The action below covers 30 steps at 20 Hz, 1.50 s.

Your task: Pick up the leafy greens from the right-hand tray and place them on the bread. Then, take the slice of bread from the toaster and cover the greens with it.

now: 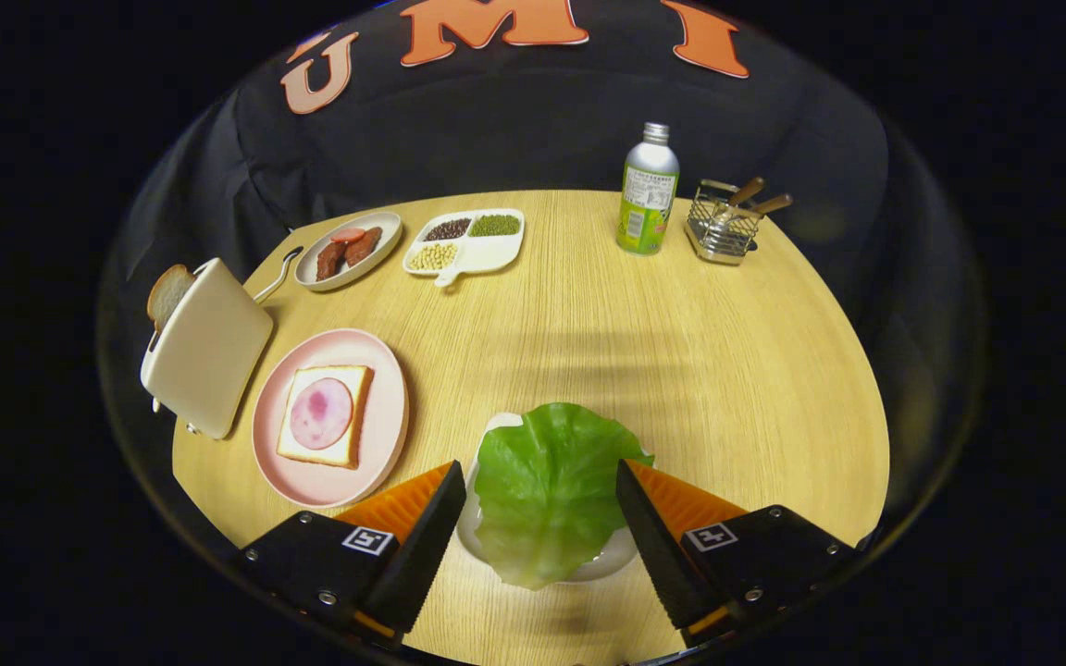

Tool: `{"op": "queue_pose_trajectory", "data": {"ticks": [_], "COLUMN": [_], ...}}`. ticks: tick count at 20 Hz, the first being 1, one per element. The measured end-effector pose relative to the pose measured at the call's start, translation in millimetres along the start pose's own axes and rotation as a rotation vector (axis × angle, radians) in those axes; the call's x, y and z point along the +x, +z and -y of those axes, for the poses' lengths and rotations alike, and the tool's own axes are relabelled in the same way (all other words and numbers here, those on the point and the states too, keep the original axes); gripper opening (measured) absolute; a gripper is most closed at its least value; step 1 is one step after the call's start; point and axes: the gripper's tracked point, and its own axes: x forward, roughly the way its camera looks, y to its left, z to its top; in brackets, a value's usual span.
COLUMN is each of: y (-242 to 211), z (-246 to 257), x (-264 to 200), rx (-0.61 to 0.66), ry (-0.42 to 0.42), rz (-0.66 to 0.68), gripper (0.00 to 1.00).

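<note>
A green lettuce leaf (pixel 547 490) lies on a small white tray (pixel 609 561), right between my fingers. My gripper (pixel 540 481) stands open around the leaf, with one finger on each side and a gap to the leaf on both. To the left, a pink plate (pixel 383 435) holds a slice of bread (pixel 353 381) topped with a round of ham (pixel 320 413). Beyond the plate's left side stands a cream toaster (pixel 207 359) with a second bread slice (pixel 166 292) sticking out of its top.
At the far side of the round wooden table (pixel 681 370) sit an oval dish of sausage pieces (pixel 348 250), a divided white dish of beans (pixel 466 242), a green bottle (pixel 648 191) and a wire basket with wooden-handled utensils (pixel 725 224).
</note>
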Motion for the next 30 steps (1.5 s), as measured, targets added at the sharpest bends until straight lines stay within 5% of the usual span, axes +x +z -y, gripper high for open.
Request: {"op": "queue_pose_trajectory", "data": {"ticks": [9, 15, 19, 22, 26, 30], "y": [-37.3, -35.2, -34.8, -34.0, -33.2, -21.3], "z": [13.9, 12.7, 15.4, 19.1, 18.8, 14.2], "x": [38.9, 41.0, 40.2, 40.8, 38.5, 26.7], "rx": [0.017, -0.007, 0.010, 0.040, 0.045, 0.081], "ry": [-0.040, -0.060, -0.067, -0.079, -0.081, -0.040], "rz": [-0.213, -0.227, -0.225, -0.210, -0.182, -0.127], "gripper": [0.95, 0.84, 0.57, 0.20, 0.03, 0.02]}}
